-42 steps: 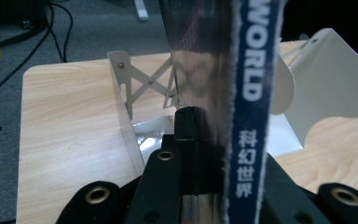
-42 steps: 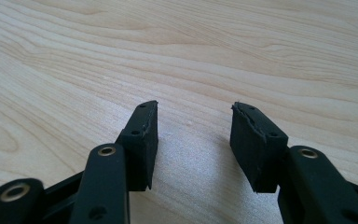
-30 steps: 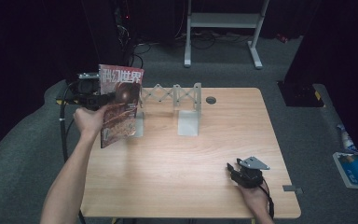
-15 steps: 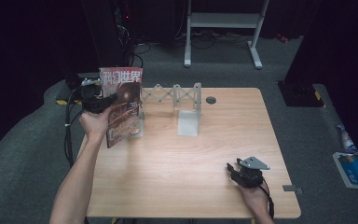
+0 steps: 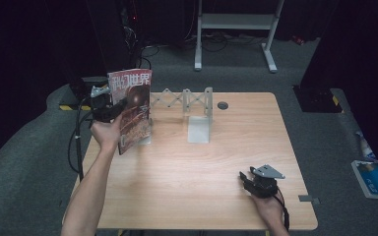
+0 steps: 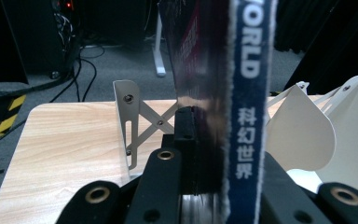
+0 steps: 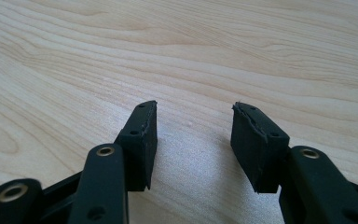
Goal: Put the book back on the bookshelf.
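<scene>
Wood grain runs under my right gripper (image 7: 193, 119), which rests low over the near right part of the table (image 5: 226, 162) with its jaws apart and nothing between them. It sits well apart from the work, so it cannot steady anything from there.

Farther off, at the far left, my left gripper (image 5: 109, 109) is clamped on the magazine (image 5: 134, 109), which I hold upright at the left end of the white expanding file rack (image 5: 187, 101). In the left gripper view the blue spine (image 6: 248, 116) rises right beside my jaws, with the rack's dividers (image 6: 130, 121) just beyond.

I judge the risk to be in the grip: I pinch only one edge, so the limp pages could sag or fan open and catch on a divider. A hard push might then shove the light rack along the table or tip it, and the magazine could slip out and fall flat.
</scene>
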A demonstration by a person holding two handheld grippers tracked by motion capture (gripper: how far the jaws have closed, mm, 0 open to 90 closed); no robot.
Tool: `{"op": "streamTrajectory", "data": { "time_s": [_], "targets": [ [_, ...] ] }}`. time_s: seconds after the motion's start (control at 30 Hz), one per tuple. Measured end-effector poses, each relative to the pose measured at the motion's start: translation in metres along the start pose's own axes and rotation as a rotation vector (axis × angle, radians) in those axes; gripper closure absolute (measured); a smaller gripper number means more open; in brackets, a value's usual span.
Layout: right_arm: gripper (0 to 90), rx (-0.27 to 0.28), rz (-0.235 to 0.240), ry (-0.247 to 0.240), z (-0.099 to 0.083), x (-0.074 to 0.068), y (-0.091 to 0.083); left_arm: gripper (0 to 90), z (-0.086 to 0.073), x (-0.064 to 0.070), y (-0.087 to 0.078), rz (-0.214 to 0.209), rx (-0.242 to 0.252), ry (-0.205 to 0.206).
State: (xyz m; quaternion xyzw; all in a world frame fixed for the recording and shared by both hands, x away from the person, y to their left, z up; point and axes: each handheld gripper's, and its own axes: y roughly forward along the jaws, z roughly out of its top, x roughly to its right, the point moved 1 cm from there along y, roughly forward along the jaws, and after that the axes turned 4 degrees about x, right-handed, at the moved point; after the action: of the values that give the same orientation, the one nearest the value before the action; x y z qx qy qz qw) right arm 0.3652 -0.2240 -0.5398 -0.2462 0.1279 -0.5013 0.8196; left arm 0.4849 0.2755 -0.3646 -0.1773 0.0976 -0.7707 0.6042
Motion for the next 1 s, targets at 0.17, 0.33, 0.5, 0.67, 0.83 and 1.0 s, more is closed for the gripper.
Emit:
{"op": "streamTrajectory", "data": {
  "time_s": [0.17,0.33,0.5,0.67,0.83,1.0],
  "targets": [
    [50.8,-0.002,0.000,0.001,0.0000,0.0001,-0.0001,83.5,-0.0041,0.0012,0.0033,0.002,-0.001,-0.002],
    [50.7,-0.003,0.001,0.003,0.0000,0.0001,0.0000,83.3,-0.0048,0.0007,0.0049,-0.005,-0.007,0.011],
    [50.7,-0.001,0.002,-0.001,0.0002,0.0005,0.0003,82.8,-0.0055,-0.0018,0.0036,-0.009,-0.043,0.006],
    [50.6,-0.001,0.002,0.001,0.0002,0.0004,0.0004,82.6,-0.0058,-0.0045,0.0040,-0.007,-0.087,-0.003],
    [50.6,-0.001,0.003,0.000,0.0003,0.0006,0.0006,82.3,-0.0047,-0.0054,0.0070,-0.008,-0.161,-0.001],
    [50.6,0.000,0.003,0.001,0.0003,0.0006,0.0008,82.2,-0.0011,-0.0059,0.0096,-0.013,-0.220,-0.005]
  ]
}}
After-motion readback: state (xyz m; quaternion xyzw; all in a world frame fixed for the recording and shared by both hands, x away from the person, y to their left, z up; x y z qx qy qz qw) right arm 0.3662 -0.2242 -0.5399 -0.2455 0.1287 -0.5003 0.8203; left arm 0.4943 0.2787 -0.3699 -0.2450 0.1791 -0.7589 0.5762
